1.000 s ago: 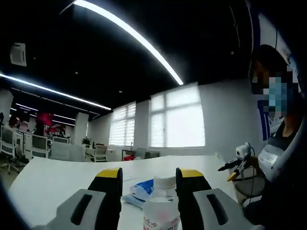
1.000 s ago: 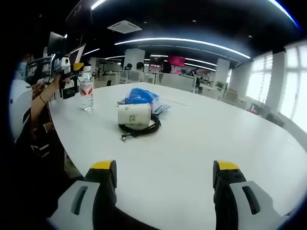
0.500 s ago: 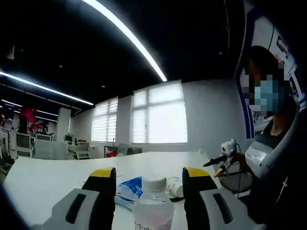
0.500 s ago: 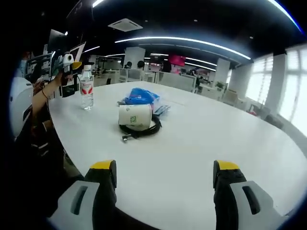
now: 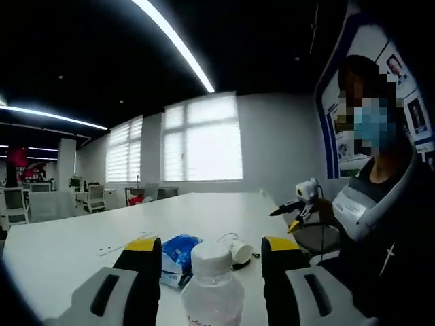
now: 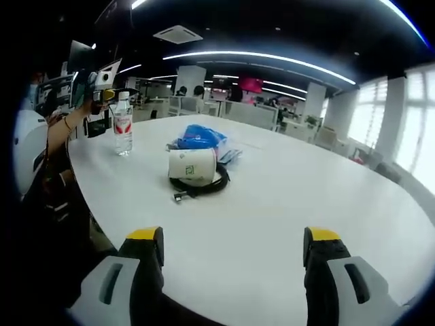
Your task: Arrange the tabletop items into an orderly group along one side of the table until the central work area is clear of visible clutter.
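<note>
Left gripper [image 5: 212,272] swung; bottle [image 5: 212,288] seemingly upright.

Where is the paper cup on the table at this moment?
In the right gripper view the paper cup lies on its side at the centre-left of the white table, on the black cable, just in front of the blue packet.

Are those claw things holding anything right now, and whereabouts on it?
The left gripper has the water bottle between its jaws near the neck, but contact cannot be told. The right gripper is open over bare table, holding nothing.
</note>
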Tool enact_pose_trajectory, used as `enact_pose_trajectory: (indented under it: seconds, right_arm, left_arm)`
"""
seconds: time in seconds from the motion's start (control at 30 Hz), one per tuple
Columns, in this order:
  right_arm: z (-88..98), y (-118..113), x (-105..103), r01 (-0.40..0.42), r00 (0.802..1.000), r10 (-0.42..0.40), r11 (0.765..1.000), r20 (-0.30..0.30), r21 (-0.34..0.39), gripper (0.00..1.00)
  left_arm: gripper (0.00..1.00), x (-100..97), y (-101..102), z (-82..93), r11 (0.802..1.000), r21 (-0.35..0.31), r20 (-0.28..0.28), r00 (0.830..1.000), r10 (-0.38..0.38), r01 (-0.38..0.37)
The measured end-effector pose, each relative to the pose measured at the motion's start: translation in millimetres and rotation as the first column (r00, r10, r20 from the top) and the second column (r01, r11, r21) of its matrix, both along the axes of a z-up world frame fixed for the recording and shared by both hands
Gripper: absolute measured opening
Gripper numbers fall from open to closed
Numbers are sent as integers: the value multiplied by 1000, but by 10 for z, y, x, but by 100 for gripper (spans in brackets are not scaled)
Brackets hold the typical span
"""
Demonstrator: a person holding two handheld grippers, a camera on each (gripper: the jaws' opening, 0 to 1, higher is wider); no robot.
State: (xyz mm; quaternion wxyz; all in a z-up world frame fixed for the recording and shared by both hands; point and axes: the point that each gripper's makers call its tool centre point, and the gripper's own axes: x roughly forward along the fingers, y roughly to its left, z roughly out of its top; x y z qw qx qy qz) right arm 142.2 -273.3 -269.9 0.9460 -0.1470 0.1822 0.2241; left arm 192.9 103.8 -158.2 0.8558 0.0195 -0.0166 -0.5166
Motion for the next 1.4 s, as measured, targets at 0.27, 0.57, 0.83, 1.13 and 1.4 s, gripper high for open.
enact_pose_trajectory:
  seconds: [0.27,0.57,0.83,1.13,1.4]
  right_arm:
    - [25,-16,-4,5,1000,-5,1000,8,-2,82]
    - [38,-37,-11,15,1000,-15,1000,10,-7,82]
    - [44,-37,-26,21,1000,-21,1000,13,-7,81]
    - [45,-40,-22,32,999,-32,999,16,-6,81]
    - [61,-4,-27,32,999,-31,999,22,-6,81]
  left_arm:
    - [56,-23,-96,-16,998,18,-21,998,-65,65]
    - [46,-5,-85,-56,996,14,-36,995,-91,92]
    - [39,39,-22,-106,995,34,-50,995,-90,91]
    - [28,-2,-26,-164,991,58,-56,991,-119,123]
    - [23,-16,4,-161,992,15,-62,990,-128,129]
